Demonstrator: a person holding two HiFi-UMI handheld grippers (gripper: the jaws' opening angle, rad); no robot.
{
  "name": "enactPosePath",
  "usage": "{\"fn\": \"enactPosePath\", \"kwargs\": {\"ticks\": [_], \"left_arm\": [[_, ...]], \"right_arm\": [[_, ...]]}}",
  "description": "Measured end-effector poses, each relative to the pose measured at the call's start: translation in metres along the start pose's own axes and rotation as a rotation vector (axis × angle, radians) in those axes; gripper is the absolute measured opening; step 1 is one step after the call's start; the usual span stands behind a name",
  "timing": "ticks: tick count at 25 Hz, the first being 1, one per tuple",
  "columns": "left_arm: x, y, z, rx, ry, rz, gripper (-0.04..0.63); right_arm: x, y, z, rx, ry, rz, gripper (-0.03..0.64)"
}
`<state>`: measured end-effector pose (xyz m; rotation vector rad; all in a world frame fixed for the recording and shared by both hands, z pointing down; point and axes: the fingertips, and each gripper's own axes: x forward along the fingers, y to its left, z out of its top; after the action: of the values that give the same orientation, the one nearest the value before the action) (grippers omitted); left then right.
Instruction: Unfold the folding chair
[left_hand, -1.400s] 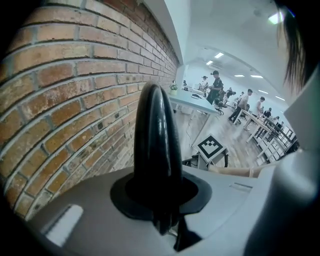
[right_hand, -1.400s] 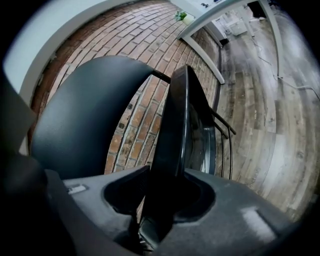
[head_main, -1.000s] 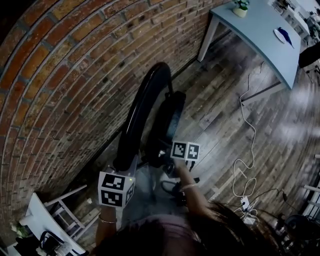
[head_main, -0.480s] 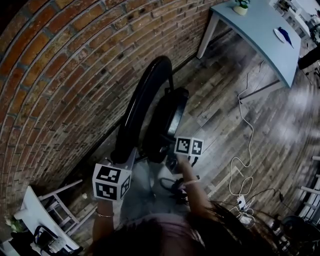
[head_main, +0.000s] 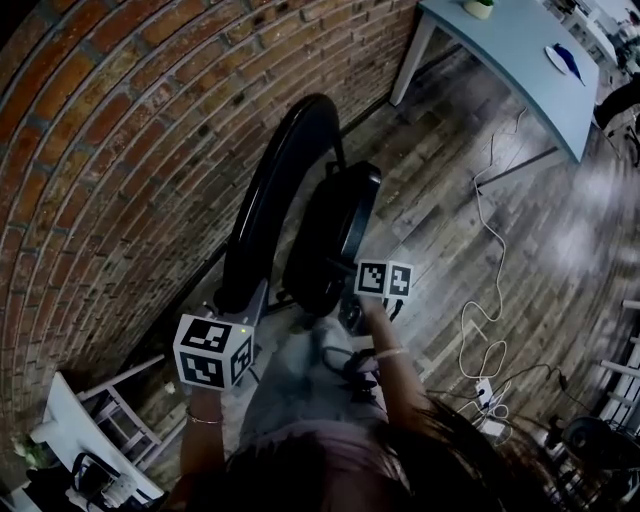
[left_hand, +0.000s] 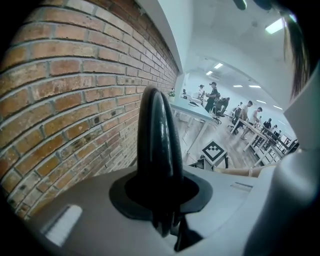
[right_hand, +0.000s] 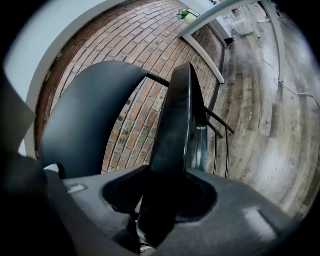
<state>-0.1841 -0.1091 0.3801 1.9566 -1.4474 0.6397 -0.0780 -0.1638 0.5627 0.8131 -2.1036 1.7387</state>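
By the brick wall (head_main: 110, 170), the left gripper (head_main: 243, 303) is clamped, jaws narrowly apart, on the near edge of the folding chair's (head_main: 300, 130) backrest (head_main: 262, 225). Just right of it the seat (head_main: 338, 235) tilts away from the backrest. The right gripper (head_main: 335, 297) grips the seat's rim, its jaws having just eased a little wider around it. A table (head_main: 520, 70) stands on the wooden floor (head_main: 450, 210) at far right.

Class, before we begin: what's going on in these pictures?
A person is opening a black folding chair beside a brick wall. The left gripper clamps the backrest edge. The right gripper holds the seat edge between jaws that have just been opening slightly. Seat and backrest stand slightly apart: only partly unfolded.
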Motion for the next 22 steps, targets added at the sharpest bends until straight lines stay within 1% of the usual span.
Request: {"fn": "enactPosePath", "kwargs": {"ticks": [9,15,22], "left_arm": [[0.001,0.029,0.000,-0.015,-0.020,-0.015,0.077],[0.002,0.033,0.000,-0.034,-0.038,-0.048,0.078],[0.004,0.042,-0.001,-0.057,-0.048,-0.078,0.081]], "right_arm": [[-0.006,-0.020,0.000,0.014,0.009,-0.044,0.161],[-0.006,-0.023,0.001,0.013,-0.009,-0.055,0.163],[-0.009,-0.033,0.000,0.025,0.000,-0.073,0.169]]}}
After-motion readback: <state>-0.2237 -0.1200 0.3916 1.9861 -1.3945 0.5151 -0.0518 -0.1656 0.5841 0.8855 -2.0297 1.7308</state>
